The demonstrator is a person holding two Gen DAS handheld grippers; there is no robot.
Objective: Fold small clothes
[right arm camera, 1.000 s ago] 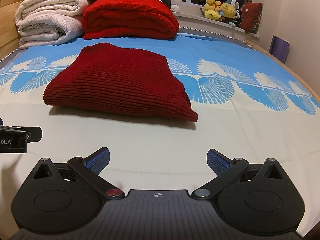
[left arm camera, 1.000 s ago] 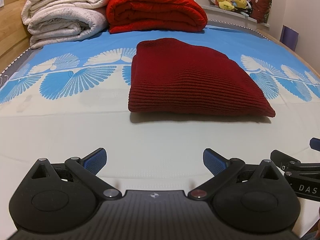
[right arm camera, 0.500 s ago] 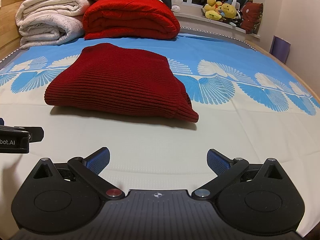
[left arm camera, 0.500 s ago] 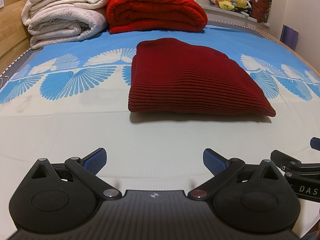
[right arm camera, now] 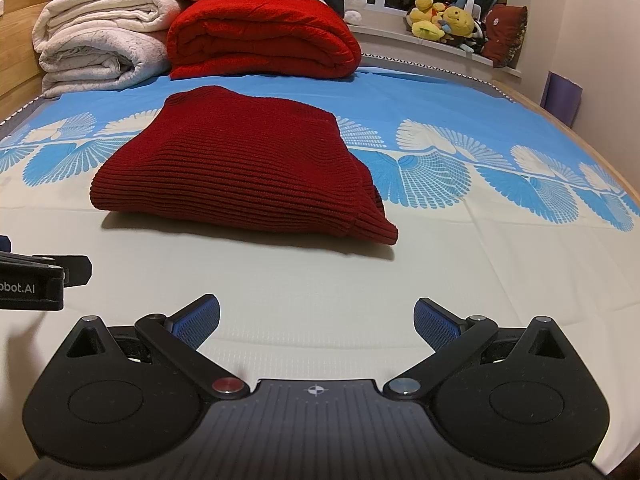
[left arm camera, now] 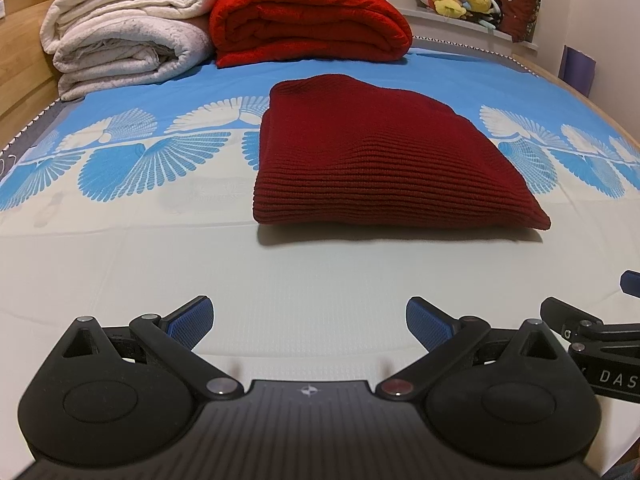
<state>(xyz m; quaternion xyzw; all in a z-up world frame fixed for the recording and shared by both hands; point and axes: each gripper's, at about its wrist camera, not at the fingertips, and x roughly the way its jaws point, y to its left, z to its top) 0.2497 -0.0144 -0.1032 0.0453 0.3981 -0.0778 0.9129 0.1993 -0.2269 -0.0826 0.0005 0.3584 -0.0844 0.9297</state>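
A dark red knit garment (left arm camera: pixel 384 160) is lying folded on the bed (left arm camera: pixel 320 280), well ahead of both tools. The left hand-held gripper (left arm camera: pixel 308 316) and right hand-held gripper (right arm camera: pixel 316 316) are hovering wide open, gripping nothing. Any further tug on one corner is likely risking springing the thick fold open.

A bed (left arm camera: pixel 120 264) with a blue fan-patterned sheet fills the room. Folded blankets (right arm camera: pixel 256 36) sit at 12 o'clock; plush toys (right arm camera: pixel 440 20) line the windowsill (right arm camera: pixel 400 36) at 1 o'clock.
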